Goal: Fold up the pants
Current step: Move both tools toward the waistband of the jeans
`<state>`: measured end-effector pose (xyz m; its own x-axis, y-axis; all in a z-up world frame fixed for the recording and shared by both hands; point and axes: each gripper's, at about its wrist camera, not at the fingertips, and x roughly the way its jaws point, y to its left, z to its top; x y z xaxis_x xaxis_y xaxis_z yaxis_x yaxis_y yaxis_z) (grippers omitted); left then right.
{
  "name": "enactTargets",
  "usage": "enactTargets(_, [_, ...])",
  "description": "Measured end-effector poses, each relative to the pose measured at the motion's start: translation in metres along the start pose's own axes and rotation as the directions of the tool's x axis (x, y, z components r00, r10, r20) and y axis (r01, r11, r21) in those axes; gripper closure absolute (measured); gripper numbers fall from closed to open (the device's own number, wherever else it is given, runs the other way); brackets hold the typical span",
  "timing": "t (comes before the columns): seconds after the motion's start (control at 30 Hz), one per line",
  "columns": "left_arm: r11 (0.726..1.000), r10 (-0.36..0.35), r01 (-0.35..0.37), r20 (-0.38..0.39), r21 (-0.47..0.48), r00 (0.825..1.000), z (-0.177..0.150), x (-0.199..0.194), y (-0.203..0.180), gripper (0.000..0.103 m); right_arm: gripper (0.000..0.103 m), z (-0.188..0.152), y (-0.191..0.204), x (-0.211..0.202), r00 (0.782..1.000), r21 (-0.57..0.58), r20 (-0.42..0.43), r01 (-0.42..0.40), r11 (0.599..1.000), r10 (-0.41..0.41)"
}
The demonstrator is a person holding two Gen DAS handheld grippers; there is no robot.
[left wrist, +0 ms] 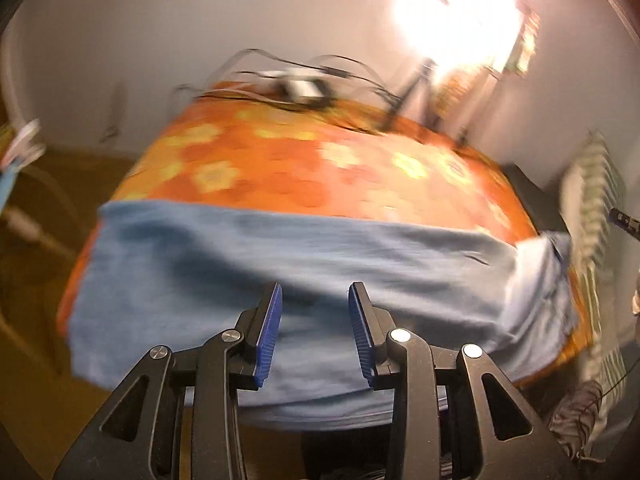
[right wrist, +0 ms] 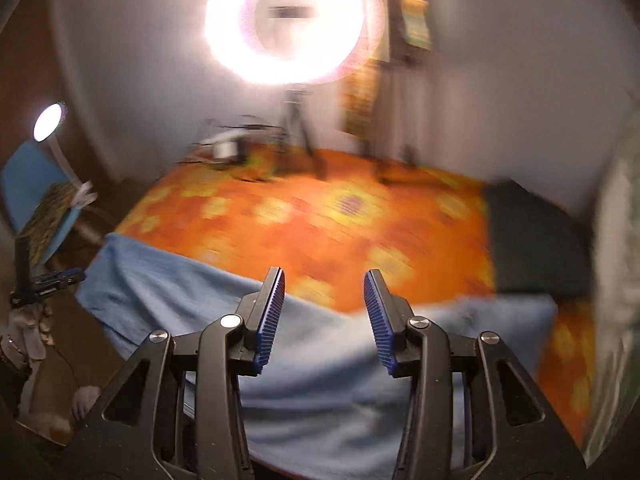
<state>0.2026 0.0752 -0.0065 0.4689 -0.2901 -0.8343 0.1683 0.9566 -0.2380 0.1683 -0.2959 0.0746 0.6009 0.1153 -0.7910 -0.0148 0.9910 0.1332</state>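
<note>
The light blue pants (left wrist: 280,264) lie spread across the near edge of a table with an orange flowered cloth (left wrist: 280,160); their front hangs over the edge. My left gripper (left wrist: 315,292) is open and empty, just above the pants' middle. In the right wrist view the pants (right wrist: 320,360) lie below my right gripper (right wrist: 324,276), which is open and empty above their far edge. The left gripper (right wrist: 56,278) shows at the far left of that view. Both views are motion-blurred.
A bright ring light on a tripod (right wrist: 292,20) stands at the table's far side, with cables and a small device (left wrist: 300,86) nearby. A dark cushion (right wrist: 536,240) lies at the right. A blue chair (right wrist: 36,196) stands left of the table.
</note>
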Motion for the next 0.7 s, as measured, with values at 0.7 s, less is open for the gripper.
enactTargets(0.7, [0.945,-0.118,0.161,-0.164,0.286,0.979,0.059,0.028,-0.204,0.069,0.051,-0.134,-0.240,0.035,0.994,0.559,-0.048,0.108,0.822,-0.098])
